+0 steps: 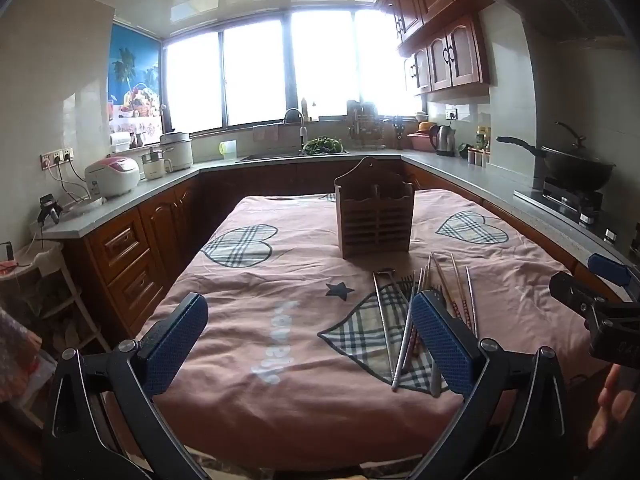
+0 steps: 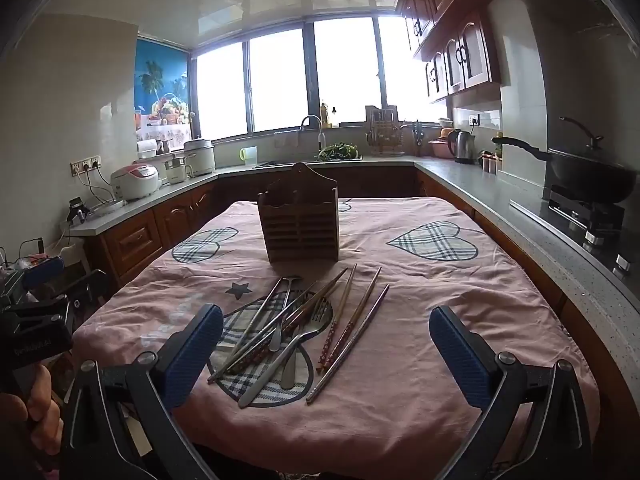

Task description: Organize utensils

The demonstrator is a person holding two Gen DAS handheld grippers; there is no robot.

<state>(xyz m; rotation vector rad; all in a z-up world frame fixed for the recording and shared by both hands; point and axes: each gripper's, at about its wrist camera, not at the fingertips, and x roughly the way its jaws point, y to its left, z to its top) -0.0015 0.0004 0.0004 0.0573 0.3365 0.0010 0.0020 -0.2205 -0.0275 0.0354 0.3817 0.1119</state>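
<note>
A wooden utensil holder (image 1: 375, 216) (image 2: 301, 222) stands upright in the middle of a table under a pink cloth (image 1: 280, 320) (image 2: 420, 340). In front of it lies a loose pile of utensils (image 2: 296, 328) (image 1: 404, 320): metal and patterned chopsticks (image 2: 352, 320), a fork (image 2: 308, 330) and spoons. My left gripper (image 1: 316, 344) is open and empty above the near table edge, left of the pile. My right gripper (image 2: 326, 354) is open and empty, with the pile between and beyond its fingers. The right gripper also shows at the right edge of the left wrist view (image 1: 592, 300).
Kitchen counters (image 2: 520, 200) wrap around the table on three sides. A wok (image 2: 588, 172) sits on the stove at right. A kettle (image 2: 464, 146), rice cookers (image 2: 134, 180) and a sink with greens (image 2: 338, 152) stand on the counters.
</note>
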